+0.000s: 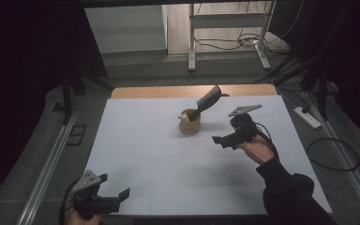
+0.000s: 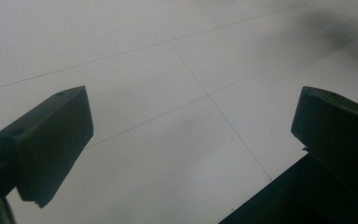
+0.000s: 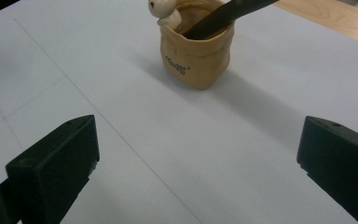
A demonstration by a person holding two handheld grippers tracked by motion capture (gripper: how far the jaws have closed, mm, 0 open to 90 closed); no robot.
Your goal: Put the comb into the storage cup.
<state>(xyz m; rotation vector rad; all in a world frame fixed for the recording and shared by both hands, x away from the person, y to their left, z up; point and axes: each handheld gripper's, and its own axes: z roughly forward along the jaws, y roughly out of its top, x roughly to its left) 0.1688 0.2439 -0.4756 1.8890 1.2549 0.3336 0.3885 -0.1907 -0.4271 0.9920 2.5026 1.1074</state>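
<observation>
From the high view, a small tan cup is standing upright toward the far middle of the white desk, with a dark knife-like tool leaning out of it up and to the right. The right claw is hovering just right of the cup, jaws spread wide and pointing left, apart from both things. The left claw is sitting at the near left edge, well apart from the cup, also spread wide and holding nothing.

In the left gripper view, the two black jaws are standing wide over bare desk crossed by thin lines.

In the right gripper view, the jaws are gaping wide with the cup ahead between them, a little pale figure sitting on its rim and the tool slanting across its mouth. The cup is looking rigid, light and probably breakable, and likely to tip under the leaning tool; gripping across its lower walls seems safest. The tool is looking stiff, best taken at its exposed upper end.
</observation>
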